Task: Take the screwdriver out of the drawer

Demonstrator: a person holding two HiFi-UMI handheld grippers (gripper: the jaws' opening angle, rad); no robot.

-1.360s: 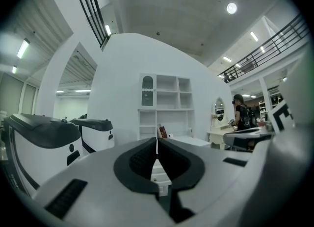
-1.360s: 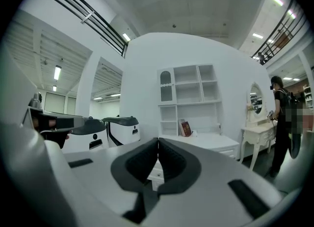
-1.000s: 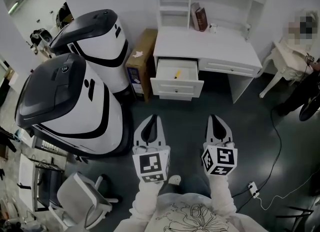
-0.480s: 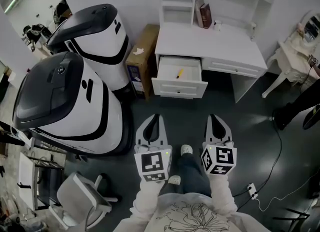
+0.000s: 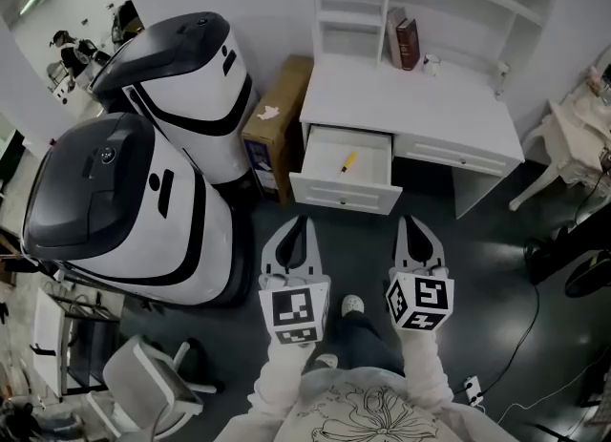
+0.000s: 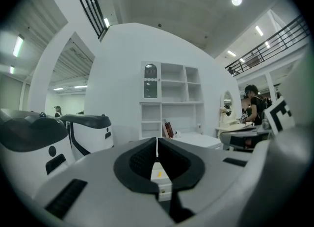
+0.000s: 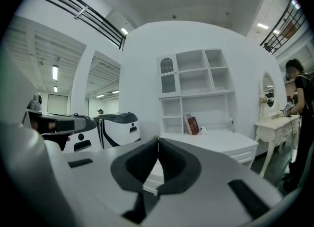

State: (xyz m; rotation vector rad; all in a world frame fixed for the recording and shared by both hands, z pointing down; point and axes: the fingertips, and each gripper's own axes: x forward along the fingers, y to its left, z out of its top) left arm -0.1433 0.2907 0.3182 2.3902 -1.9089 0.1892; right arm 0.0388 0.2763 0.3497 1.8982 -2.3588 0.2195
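Note:
A yellow-handled screwdriver [image 5: 348, 160] lies in the pulled-out left drawer [image 5: 347, 191] of a white desk [image 5: 410, 106] ahead of me. My left gripper [image 5: 298, 222] and right gripper [image 5: 409, 223] hang side by side over the dark floor, short of the drawer front, both pointing toward the desk. Each has its jaws pressed together with nothing between them. In the left gripper view the drawer front [image 6: 158, 173] and a spot of yellow show behind the shut left gripper [image 6: 157, 139]. The right gripper [image 7: 158, 140] is shut too, with the desk [image 7: 216, 140] beyond it.
Two large white-and-black machines [image 5: 124, 201] stand at the left, a cardboard box [image 5: 272, 125] between them and the desk. Books [image 5: 405, 41] sit on the desk's shelf unit. A white chair [image 5: 573, 139] and a person's dark legs [image 5: 563, 249] are at the right; cable and power strip [image 5: 473, 389] lie on the floor.
Both grippers and I have moved toward the desk; the drawer now sits closer and lower in the head view. The jaws stayed shut.

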